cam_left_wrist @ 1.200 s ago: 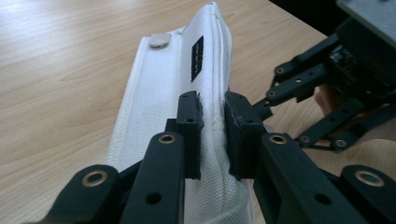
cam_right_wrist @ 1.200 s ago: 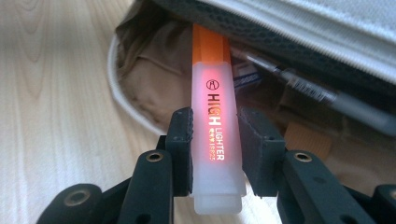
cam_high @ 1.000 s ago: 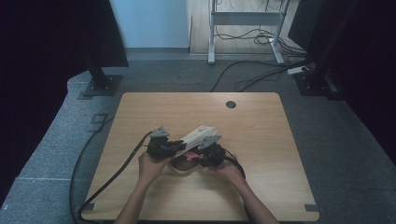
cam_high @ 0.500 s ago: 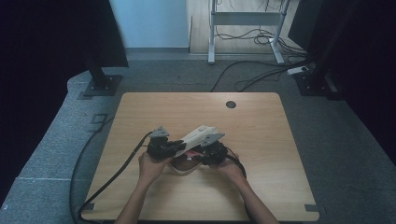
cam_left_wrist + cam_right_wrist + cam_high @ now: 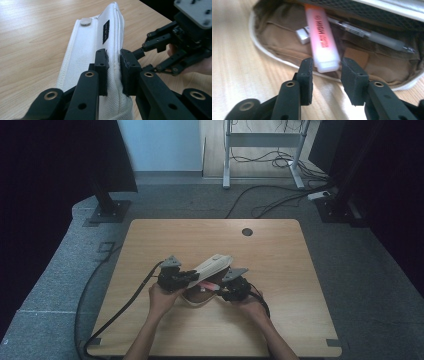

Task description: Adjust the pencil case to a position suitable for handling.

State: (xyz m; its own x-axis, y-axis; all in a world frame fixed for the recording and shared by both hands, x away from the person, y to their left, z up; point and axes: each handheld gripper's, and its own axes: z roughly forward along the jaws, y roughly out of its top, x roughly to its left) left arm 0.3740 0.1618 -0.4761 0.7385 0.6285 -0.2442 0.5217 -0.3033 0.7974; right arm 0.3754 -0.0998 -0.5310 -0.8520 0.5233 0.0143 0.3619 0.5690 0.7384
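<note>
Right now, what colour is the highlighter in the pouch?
Pink-orange highlighter, best in the right gripper view.

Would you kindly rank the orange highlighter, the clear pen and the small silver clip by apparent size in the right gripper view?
1. Orange highlighter, nearest the camera, so its lead over the pen is unsure.
2. Clear pen, partly hidden.
3. Small silver clip, plainly smallest.

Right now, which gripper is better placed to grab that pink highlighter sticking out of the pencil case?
The right gripper. Its jaws stand either side of the highlighter end, not yet pressing. The left gripper is busy, clamped on the white pencil case flap, holding it open.
</note>
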